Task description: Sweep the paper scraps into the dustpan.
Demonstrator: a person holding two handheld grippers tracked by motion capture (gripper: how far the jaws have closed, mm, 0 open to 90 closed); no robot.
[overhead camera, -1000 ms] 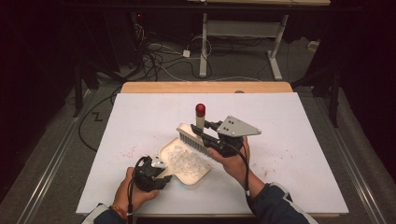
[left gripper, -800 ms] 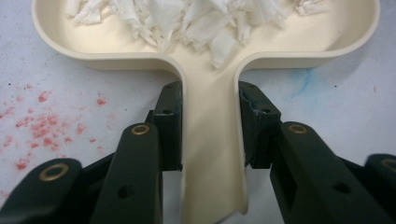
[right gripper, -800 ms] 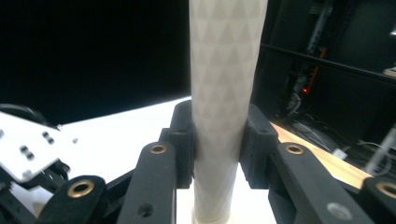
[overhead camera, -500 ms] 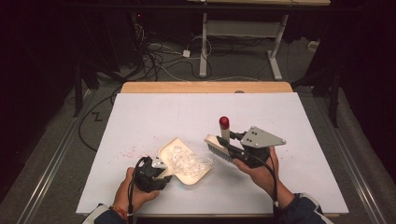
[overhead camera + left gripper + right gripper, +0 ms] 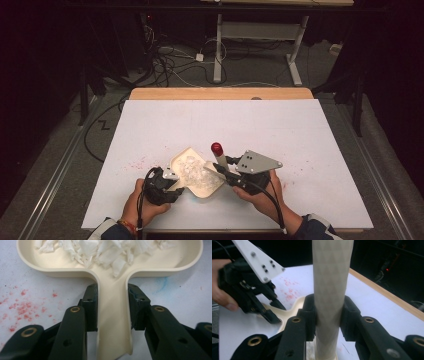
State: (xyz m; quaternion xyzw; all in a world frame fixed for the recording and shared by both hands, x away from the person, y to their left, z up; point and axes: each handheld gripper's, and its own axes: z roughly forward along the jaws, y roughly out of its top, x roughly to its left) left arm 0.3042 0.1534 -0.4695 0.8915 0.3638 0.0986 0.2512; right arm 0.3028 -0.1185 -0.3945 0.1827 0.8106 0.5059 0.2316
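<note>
I have the dustpan near the front edge of the bench, at about 6 o'clock from the sheet's middle; its long axis runs from the handle at roughly 8 o'clock to the open mouth at 2 o'clock. My left gripper has its fingers clamped on the dustpan's handle, one pad on each side wall; white paper scraps lie heaped in the pan. My right gripper holds the brush by its cream handle, fingers tight on it; the handle stands steeply, red cap up toward 12 o'clock, the brush's lower end over the pan's right rim. Red specks dot the bench at 9 o'clock from the pan.
</note>
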